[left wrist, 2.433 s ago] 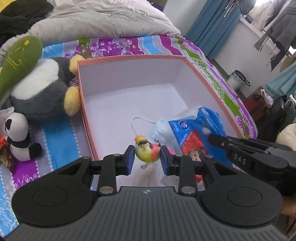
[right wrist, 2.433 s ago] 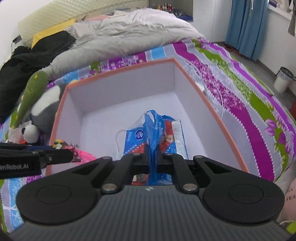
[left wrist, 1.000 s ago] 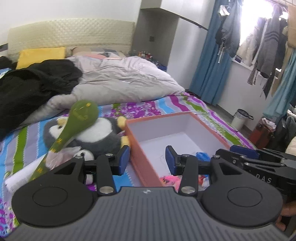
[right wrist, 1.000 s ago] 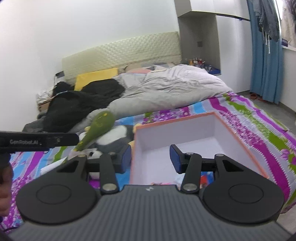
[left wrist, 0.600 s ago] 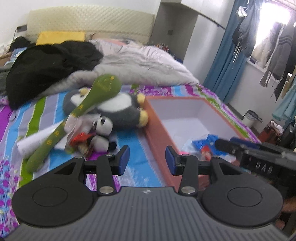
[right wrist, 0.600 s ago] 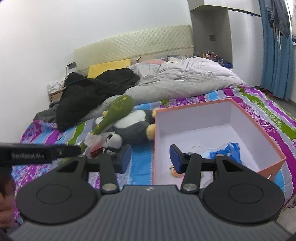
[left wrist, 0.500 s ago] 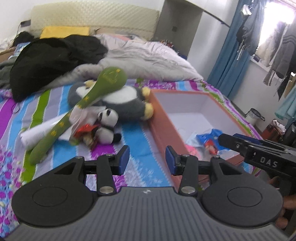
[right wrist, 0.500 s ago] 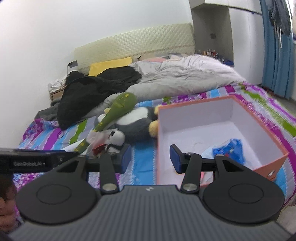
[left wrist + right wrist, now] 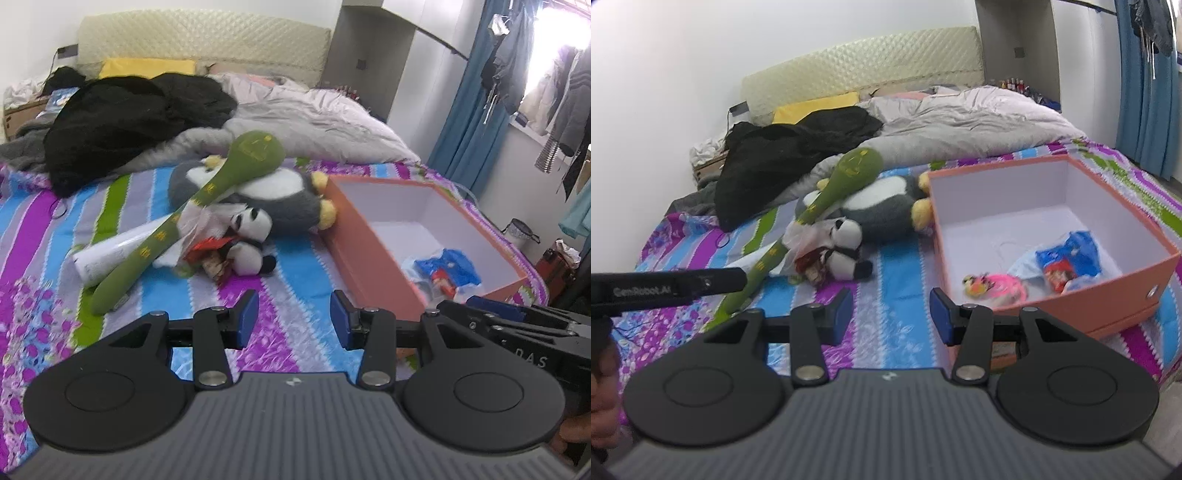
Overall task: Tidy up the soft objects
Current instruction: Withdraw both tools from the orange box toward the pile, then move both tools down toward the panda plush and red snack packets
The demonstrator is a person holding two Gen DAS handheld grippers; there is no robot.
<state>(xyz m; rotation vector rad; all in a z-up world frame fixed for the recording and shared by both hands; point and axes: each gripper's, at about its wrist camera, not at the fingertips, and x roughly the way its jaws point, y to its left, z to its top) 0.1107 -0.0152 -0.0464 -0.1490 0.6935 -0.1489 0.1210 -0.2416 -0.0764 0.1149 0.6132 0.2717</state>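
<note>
Left tongs (image 9: pixel 293 319) and right tongs (image 9: pixel 891 315), both parted and empty, above the striped bedspread (image 9: pixel 284 291). Small black-and-white plush panda (image 9: pixel 846 243) lies beside the grey plush penguin (image 9: pixel 886 210), under the long green plush club (image 9: pixel 820 206). Orange open cardboard box (image 9: pixel 1108 295) holds a blue plastic packet (image 9: pixel 1067 258) and yellow-pink bird toy (image 9: pixel 993 284).

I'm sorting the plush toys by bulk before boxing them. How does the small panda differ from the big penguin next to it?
The small panda is far smaller than the big penguin. The panda is black and white; the penguin is grey and white with yellow feet. The green plush club lies across the penguin, not on the panda. Both lie on the striped bedspread, outside the orange box, and neither is gripped.
</note>
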